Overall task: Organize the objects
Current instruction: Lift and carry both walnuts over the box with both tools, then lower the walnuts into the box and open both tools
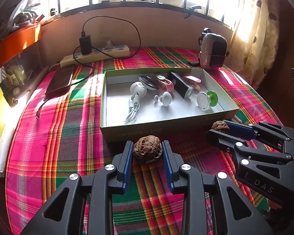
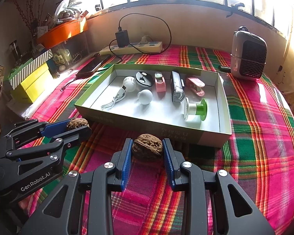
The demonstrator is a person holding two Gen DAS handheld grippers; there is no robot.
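Walnuts held, one per gripper, just short of box's near wall. Left gripper [image 1: 148, 152] pinches left walnut [image 1: 147, 152] low over plaid worktop [image 1: 58, 137]. Right gripper [image 2: 147, 149] pinches right walnut [image 2: 147, 147] likewise. Box [image 2: 224, 101] at 12 o'clock already holds small gadgets. Step in hand, by my reading: carry phase. Next move calls for lift over wall, release onto bare floor near front.

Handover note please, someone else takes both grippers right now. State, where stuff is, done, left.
Left gripper: shut on a walnut, near the box's front wall.
Right gripper: shut on a second walnut, same side of the box.
Done: small gadgets, including the green-and-white reel and white knob, lie in the box.
Left: probably both walnuts into the box.
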